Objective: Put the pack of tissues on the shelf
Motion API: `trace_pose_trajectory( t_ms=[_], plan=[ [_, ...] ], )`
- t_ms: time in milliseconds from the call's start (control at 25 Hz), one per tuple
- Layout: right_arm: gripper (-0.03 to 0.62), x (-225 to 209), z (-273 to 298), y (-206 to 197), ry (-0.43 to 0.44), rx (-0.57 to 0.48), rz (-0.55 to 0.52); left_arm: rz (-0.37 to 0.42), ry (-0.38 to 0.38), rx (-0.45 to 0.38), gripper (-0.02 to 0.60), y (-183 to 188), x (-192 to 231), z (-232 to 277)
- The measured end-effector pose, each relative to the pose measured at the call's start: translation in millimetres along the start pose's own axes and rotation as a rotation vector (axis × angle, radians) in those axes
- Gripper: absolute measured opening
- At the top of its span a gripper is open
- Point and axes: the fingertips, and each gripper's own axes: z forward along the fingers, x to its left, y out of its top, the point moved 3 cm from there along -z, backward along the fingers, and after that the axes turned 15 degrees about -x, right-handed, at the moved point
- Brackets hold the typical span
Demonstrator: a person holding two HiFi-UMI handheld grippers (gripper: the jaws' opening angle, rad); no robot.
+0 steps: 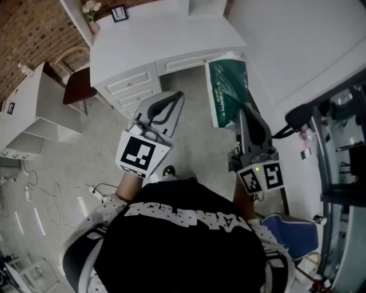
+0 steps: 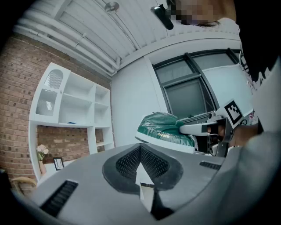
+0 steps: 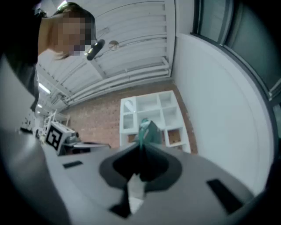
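The pack of tissues (image 1: 227, 91) is green with a white underside. My right gripper (image 1: 245, 109) is shut on its near end and holds it in the air in front of the white wall. In the right gripper view the pack (image 3: 147, 132) sticks up edge-on from between the jaws of the right gripper (image 3: 141, 149), in line with the white shelf (image 3: 151, 115) on the brick wall. My left gripper (image 1: 176, 98) is shut and holds nothing; it points at the desk. In its own view the left gripper (image 2: 140, 150) sits below the pack (image 2: 163, 131), with the shelf (image 2: 72, 105) at the left.
A white desk with drawers (image 1: 148, 51) stands ahead, with a vase of flowers (image 1: 90, 12) and a small frame (image 1: 119, 13) on it. A brown chair (image 1: 77, 86) sits beside it. Another white shelf unit (image 1: 34, 114) is at the left. Cables (image 1: 57, 191) lie on the floor. A black metal rack (image 1: 337, 149) is at the right.
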Motion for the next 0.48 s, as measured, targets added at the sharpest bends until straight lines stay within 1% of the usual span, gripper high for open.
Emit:
trace_pose_trajectory(
  t_ms=[240,480],
  plan=[
    [0.044,-0.7,-2.2,2.1,-0.009,-0.019,0.022,0.017,-0.004,-0.008,0.029,0.0,-0.1,2.1],
    [0.041,-1.6,-2.2,7.1,-0.013,-0.023,0.002,-0.001,0.005,0.005,0.029,0.0,-0.7,3.0]
  ],
)
